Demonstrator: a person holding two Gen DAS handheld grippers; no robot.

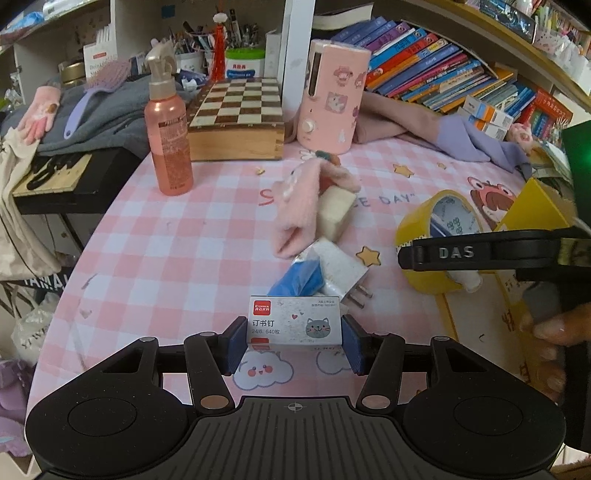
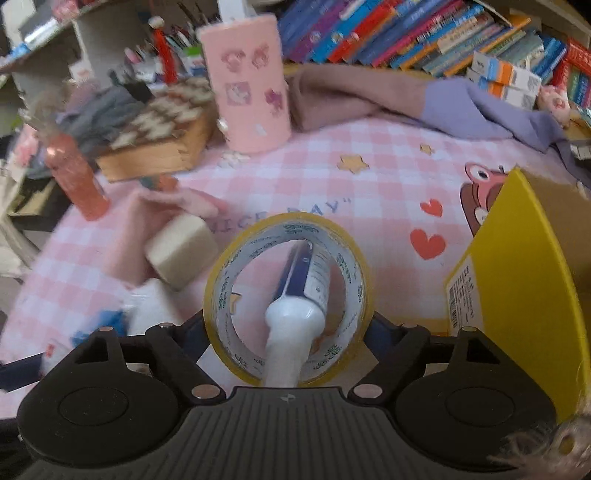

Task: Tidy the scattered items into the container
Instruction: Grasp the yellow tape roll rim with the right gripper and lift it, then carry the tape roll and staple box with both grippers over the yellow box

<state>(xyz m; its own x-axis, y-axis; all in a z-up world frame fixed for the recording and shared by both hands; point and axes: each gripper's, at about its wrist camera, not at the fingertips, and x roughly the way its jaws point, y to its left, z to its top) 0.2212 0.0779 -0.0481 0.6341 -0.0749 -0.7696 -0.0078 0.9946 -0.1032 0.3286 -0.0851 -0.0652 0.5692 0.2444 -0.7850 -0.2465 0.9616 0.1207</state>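
Left wrist view, lower centre: your left gripper (image 1: 294, 345) clamps a staple box (image 1: 294, 320) printed "Comix", "24/6", "640". Behind it lie a white charger (image 1: 341, 271) and pink glove (image 1: 301, 206) on the pink gingham tablecloth (image 1: 184, 236) reading "DAY". Right wrist view: your right gripper (image 2: 286, 325) grips a yellow tape roll (image 2: 286, 291), with a tube (image 2: 299, 295) through its core. At right stands the yellow box (image 2: 517, 266); books (image 2: 424, 33) line the top.

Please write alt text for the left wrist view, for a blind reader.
The left tongs grip a small staple box above a pink checked tablecloth. Beyond lie a white plug, a pink glove and a yellow tape roll.
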